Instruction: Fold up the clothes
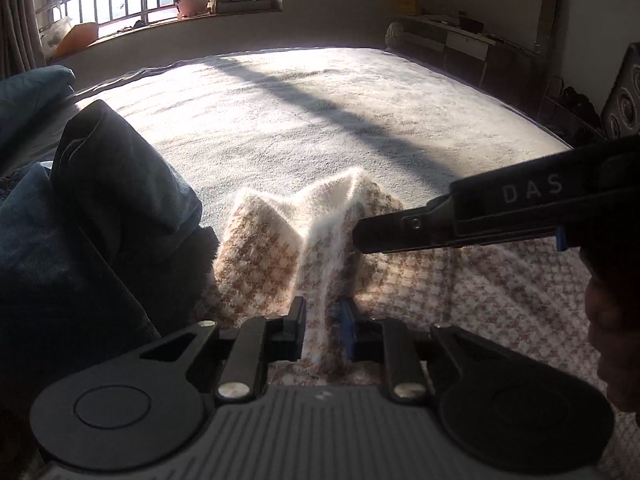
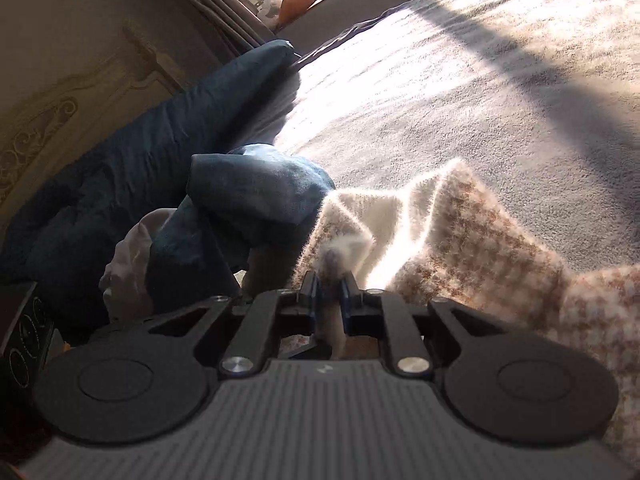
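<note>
Fuzzy houndstooth sweater [image 1: 280,248] on near part of grey bed cover [image 1: 320,112], near edge cut off. Left gripper [image 1: 322,316] clamped on raised fold; right gripper [image 2: 330,286] pinching fluffy edge. Dark blue bedding [image 2: 160,152] at left.

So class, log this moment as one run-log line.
left gripper: shut on fuzzy sweater | right gripper: shut on fuzzy sweater | bed: sweater partly lifted
</note>
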`<state>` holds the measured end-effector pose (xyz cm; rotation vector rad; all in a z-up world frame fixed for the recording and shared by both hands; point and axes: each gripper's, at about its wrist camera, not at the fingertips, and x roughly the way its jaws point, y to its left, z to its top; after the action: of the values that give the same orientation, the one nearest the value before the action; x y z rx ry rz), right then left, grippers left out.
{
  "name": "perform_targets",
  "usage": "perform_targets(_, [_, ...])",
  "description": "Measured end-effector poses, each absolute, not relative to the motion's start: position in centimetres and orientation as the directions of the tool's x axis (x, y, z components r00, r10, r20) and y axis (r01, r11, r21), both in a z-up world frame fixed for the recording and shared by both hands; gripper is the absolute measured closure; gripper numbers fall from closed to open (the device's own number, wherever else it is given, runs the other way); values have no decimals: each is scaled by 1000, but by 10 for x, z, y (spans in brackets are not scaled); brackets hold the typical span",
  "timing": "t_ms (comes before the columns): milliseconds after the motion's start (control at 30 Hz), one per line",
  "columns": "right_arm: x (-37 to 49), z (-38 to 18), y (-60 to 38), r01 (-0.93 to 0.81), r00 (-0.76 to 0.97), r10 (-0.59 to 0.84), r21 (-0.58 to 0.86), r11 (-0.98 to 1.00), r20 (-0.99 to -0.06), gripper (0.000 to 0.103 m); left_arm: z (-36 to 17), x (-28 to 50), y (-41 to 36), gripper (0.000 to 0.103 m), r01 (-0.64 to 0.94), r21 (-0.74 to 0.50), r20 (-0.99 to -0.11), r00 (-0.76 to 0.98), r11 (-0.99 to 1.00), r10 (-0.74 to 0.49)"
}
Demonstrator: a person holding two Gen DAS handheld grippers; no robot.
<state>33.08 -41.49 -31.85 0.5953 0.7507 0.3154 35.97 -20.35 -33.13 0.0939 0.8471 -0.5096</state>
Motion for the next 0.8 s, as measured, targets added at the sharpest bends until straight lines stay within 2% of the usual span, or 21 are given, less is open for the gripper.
perform_targets(67, [315,-317,-422,-7,718,411,586,810,-561,59,-333,367,-194,97,421,-197,-738,531,885,-417])
perform_targets(100, [306,-318,-421,0,717,384,551,834,-581,55,-334,370,-190,97,405,-225,-738,524,886,-426])
perform_targets(167, [290,-320,-409,-39,689,361,465,885,-629,55,-335,373,-183,98,381,-261,-737,515,887,-438])
perform_targets(267, [270,-326,-369,-175,625,299,244,954,-721,56,-336,374,-180,98,371,-273,-738,511,888,-440])
perform_targets(400, [258,-344,-324,-313,587,171,-27,949,-792,57,-335,373,-182,98,374,-264,-737,516,889,-436])
perform_targets(467, [258,-356,-316,-333,574,103,-116,936,-812,60,-334,372,-184,98,377,-255,-737,521,890,-432])
perform_targets(500, [257,-358,-315,-330,573,84,-135,934,-815,65,-333,371,-184,98,380,-250,-735,524,890,-430])
perform_targets(533, [256,-357,-316,-314,574,73,-136,940,-816,70,-333,370,-185,98,384,-245,-734,527,890,-429])
perform_targets(567, [255,-356,-318,-292,573,60,-135,947,-817,85,-333,370,-185,98,387,-240,-732,529,890,-428])
perform_targets(600, [254,-354,-322,-259,576,48,-126,958,-816,94,-333,370,-185,98,390,-236,-731,532,890,-427])
perform_targets(700, [244,-341,-347,-102,626,50,-18,995,-778,96,-333,368,-184,98,393,-228,-728,538,891,-424])
perform_targets(800, [229,-325,-389,101,703,96,232,967,-704,96,-334,364,-184,98,396,-217,-723,549,892,-420])
